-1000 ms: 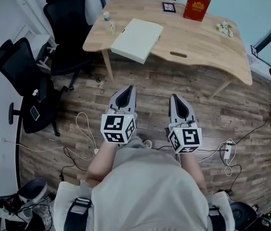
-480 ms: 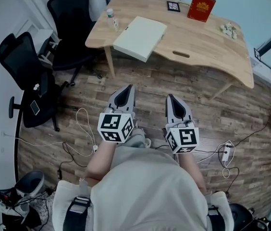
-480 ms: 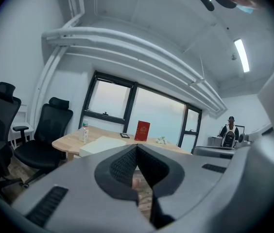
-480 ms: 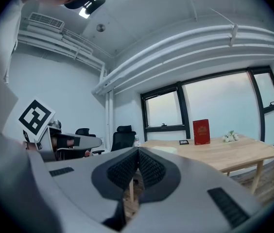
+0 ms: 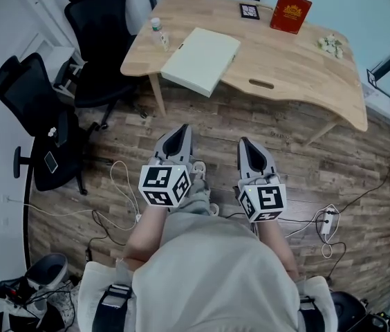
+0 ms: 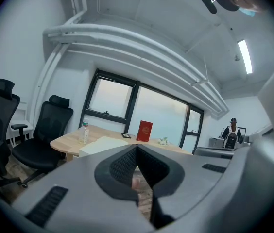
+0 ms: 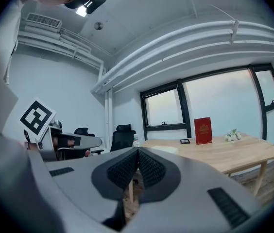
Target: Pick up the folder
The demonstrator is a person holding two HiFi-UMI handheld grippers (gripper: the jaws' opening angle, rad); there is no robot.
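Observation:
The folder (image 5: 200,61) is a pale cream, flat case lying at the near left edge of the wooden table (image 5: 299,68); it overhangs that edge slightly. It also shows in the left gripper view (image 6: 100,145) and in the right gripper view (image 7: 165,150). Both grippers hang over the wooden floor, well short of the table and pointing toward it. My left gripper (image 5: 180,130) is shut and empty, its jaws meeting tip to tip (image 6: 137,147). My right gripper (image 5: 244,144) is likewise shut with nothing in it (image 7: 138,151).
On the table stand a red book (image 5: 290,11), a small bottle (image 5: 158,33), a dark framed card (image 5: 249,10) and a small white cluster (image 5: 329,43). Two black office chairs (image 5: 95,40) (image 5: 39,116) stand left of the table. Cables and a power strip (image 5: 326,221) lie on the floor.
Both grippers have drifted slightly toward the table, still shut. A shoe has come into view between them.

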